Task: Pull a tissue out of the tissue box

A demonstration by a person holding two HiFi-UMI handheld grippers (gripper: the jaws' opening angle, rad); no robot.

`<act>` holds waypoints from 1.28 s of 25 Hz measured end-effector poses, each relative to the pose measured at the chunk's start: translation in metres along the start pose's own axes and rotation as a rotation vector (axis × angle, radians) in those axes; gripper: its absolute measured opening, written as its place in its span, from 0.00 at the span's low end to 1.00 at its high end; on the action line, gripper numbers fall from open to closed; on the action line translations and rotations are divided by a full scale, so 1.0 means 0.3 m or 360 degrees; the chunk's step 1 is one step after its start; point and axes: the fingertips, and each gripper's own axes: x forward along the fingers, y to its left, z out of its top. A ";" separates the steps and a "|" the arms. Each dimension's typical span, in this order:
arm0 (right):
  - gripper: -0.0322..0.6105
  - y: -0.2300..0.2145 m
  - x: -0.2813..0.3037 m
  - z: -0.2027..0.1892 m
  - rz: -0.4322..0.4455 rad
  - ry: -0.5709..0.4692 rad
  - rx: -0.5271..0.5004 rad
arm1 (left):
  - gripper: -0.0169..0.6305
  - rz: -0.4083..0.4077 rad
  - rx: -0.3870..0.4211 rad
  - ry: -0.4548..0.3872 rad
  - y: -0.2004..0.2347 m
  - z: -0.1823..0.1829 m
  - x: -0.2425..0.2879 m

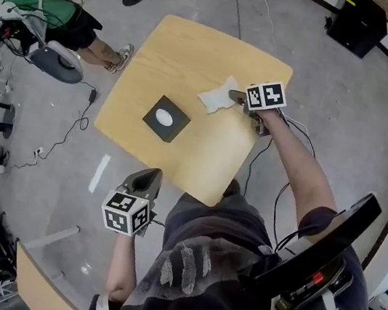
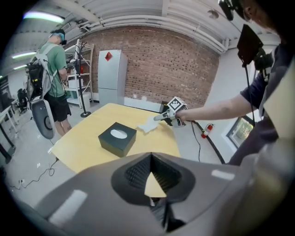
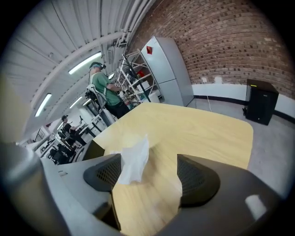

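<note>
Pulled tissue at release: the tissue [image 1: 218, 97] lies crumpled on the desk [image 1: 197, 48] toward its far right corner, well apart from the black tissue box [image 1: 165, 118], which sits nearer the left edge. The right tool [image 1: 237, 97] reaches over the desk's right edge with its jaws spread wide. The sheet is no longer gripped, which suggests it was carried clear of the box and set down here. The left tool [image 1: 148, 174] hangs off the desk beyond its near edge, pinched together on nothing and probably just kept out of the way, as it steadies nothing. The right gripper view alone shows the gap between the right tool [image 3: 147, 173] jaws. There the tissue [image 3: 133, 161] stands up against the left-hand pad [image 3: 108, 175], clear of the other; whether it clings to that pad cannot be told. The left gripper view looks past the left tool [image 2: 151, 159] across the desk [image 2: 83, 152], showing the tissue box [image 2: 117, 138] side-on with white paper in its top slot, and the tissue [image 2: 148, 124] resting flat just beside the right tool [image 2: 161, 117]. The head view gives only the layout from above
</note>
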 end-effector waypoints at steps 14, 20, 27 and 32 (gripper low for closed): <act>0.70 -0.199 0.010 -0.030 -0.0206 0.0240 -0.0143 | 0.03 0.0091 -0.0097 0.0003 0.033 -0.033 -0.012; 0.71 -0.204 -0.039 -0.046 -0.0375 0.0400 -0.0470 | 0.03 0.0089 -0.0051 -0.0006 0.079 -0.010 -0.035; 0.73 -0.263 -0.054 -0.024 -0.0537 0.0427 -0.0747 | 0.03 0.0006 0.0028 -0.0006 0.047 0.089 0.054; 0.74 -0.226 -0.050 0.034 -0.0680 0.0369 -0.1350 | 0.03 -0.0019 0.0039 0.0006 0.041 0.100 0.063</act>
